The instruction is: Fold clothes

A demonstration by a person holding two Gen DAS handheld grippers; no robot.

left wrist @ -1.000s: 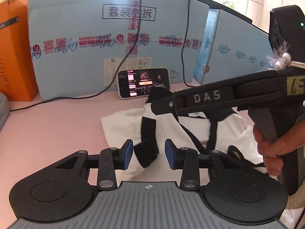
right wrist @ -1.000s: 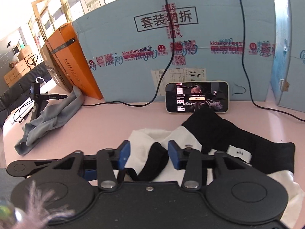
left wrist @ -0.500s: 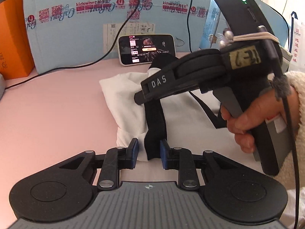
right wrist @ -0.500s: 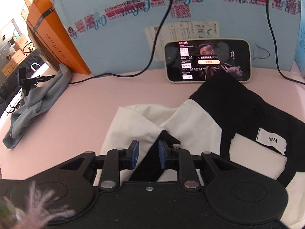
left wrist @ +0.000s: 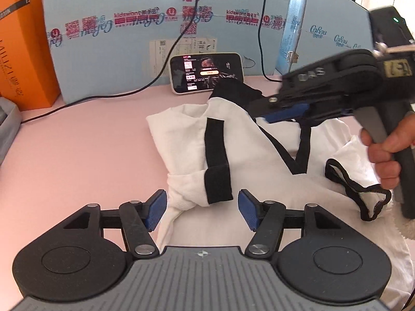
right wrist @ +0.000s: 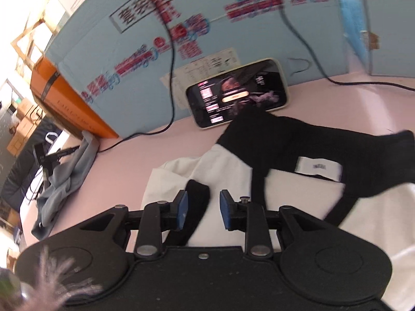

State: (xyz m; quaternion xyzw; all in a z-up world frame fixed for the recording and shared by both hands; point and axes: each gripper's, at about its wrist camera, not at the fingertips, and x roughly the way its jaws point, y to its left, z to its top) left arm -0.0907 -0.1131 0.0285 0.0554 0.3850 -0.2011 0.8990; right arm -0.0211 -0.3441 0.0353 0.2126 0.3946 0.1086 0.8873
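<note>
Left wrist view: the white garment (left wrist: 233,134), trimmed with a black band (left wrist: 216,155), lies rumpled on the pink desk (left wrist: 77,155), in front of a phone (left wrist: 207,76). It is soft, light and limp; a hem or sleeve cuff looks the best hold. The left tongs (left wrist: 202,208) are opening, pads clear of the sleeve end between them. Right wrist view: the right tongs (right wrist: 203,211) are opening too, released, a black cuff (right wrist: 198,194) between the pads; a black panel (right wrist: 285,145) bears a white label (right wrist: 317,168).

Garment (left wrist: 233,140) lies mid-table (left wrist: 77,150); phone (left wrist: 207,76) behind it against box (left wrist: 116,59); cloth (right wrist: 64,171) far left.
</note>
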